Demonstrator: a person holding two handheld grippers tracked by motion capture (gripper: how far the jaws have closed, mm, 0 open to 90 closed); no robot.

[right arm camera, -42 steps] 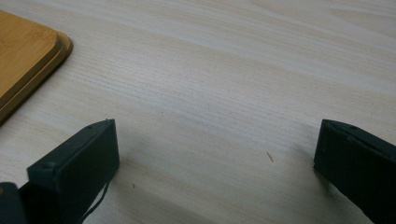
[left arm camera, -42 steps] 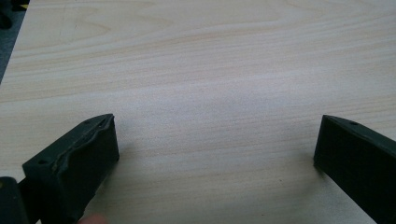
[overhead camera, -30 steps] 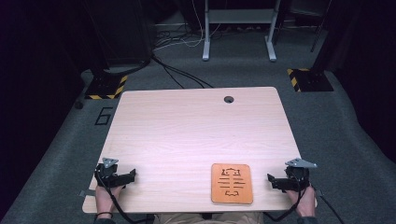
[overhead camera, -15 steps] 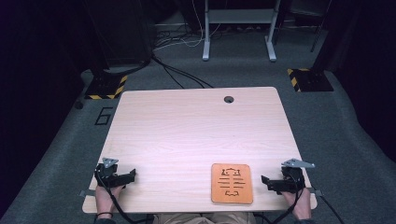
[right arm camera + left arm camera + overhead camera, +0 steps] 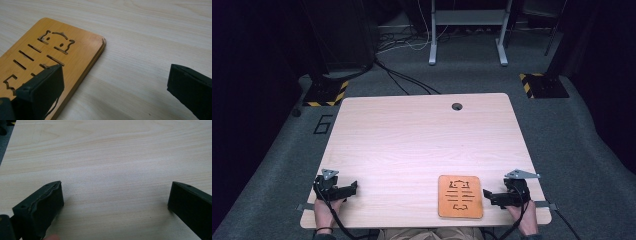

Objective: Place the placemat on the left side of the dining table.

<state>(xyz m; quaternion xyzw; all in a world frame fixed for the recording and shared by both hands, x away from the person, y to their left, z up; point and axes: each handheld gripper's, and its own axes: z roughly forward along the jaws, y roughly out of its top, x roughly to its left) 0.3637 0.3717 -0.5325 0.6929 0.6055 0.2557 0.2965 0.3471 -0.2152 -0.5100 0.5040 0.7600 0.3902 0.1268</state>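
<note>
An orange wooden board with cut-out slots and a cat-like face lies flat near the table's front edge, right of centre. My right gripper sits just right of it, open, jaws pointing toward the board's right edge. In the right gripper view the board lies under and beyond the left jaw, and bare wood shows between the jaws. My left gripper rests at the front left corner, open, over bare tabletop.
The light wooden table has a round cable hole near its far edge. Beyond it are grey carpet, cables, a metal desk frame and yellow-black striped feet.
My right gripper has moved left, closer to the orange board's right edge. The left gripper has stayed in place.
</note>
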